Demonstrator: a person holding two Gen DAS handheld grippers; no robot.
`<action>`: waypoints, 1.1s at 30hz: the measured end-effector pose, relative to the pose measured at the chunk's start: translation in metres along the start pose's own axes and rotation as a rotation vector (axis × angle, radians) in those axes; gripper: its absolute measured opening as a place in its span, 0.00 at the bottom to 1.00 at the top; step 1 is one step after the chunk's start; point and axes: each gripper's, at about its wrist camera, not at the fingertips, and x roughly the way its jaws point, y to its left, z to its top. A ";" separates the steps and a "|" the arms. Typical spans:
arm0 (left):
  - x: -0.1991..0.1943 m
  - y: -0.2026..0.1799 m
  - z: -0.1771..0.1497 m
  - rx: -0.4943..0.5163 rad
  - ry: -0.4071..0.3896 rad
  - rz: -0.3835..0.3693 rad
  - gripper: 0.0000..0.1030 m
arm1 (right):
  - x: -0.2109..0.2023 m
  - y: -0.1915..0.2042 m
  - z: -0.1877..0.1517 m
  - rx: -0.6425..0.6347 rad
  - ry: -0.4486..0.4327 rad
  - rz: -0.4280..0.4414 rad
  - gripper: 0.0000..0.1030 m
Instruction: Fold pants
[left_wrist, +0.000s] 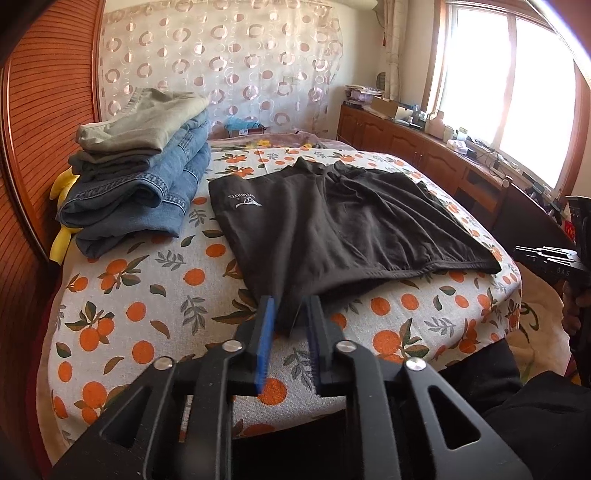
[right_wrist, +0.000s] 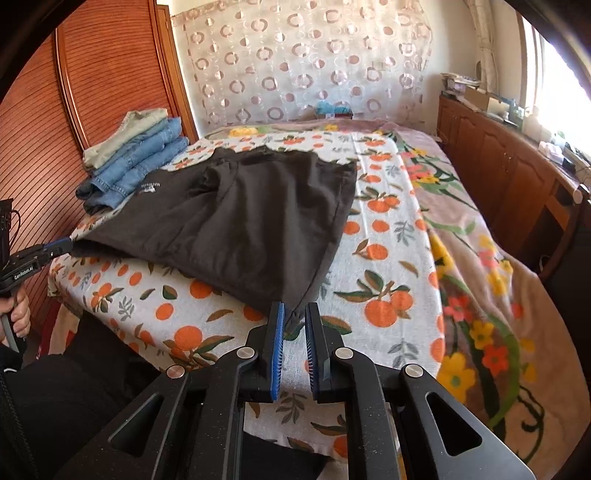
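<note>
Left wrist view shows the dark pants (left_wrist: 332, 221) lying flat on the orange-print cover (left_wrist: 147, 288) of the bed, soft, light cloth that likely drapes and slides, best taken at its near corners. Left gripper (left_wrist: 290, 314) and right gripper (right_wrist: 294, 319) each have a near corner between narrowly parted pads, beside stacked jeans (left_wrist: 140, 199).

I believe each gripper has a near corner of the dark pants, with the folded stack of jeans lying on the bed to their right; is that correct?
Not quite: the folded stack of jeans lies to the left of the dark pants, as the left wrist view shows. The left gripper and right gripper each have a near corner.
</note>
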 end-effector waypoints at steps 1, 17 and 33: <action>0.000 0.000 0.001 -0.004 -0.002 0.003 0.25 | -0.001 0.000 0.001 0.004 -0.006 0.003 0.11; 0.030 0.005 0.033 -0.022 -0.038 0.047 0.79 | 0.024 -0.006 0.022 0.030 -0.075 -0.003 0.15; 0.088 0.010 0.079 0.046 -0.001 0.062 0.79 | 0.090 -0.025 0.080 -0.026 -0.051 -0.074 0.40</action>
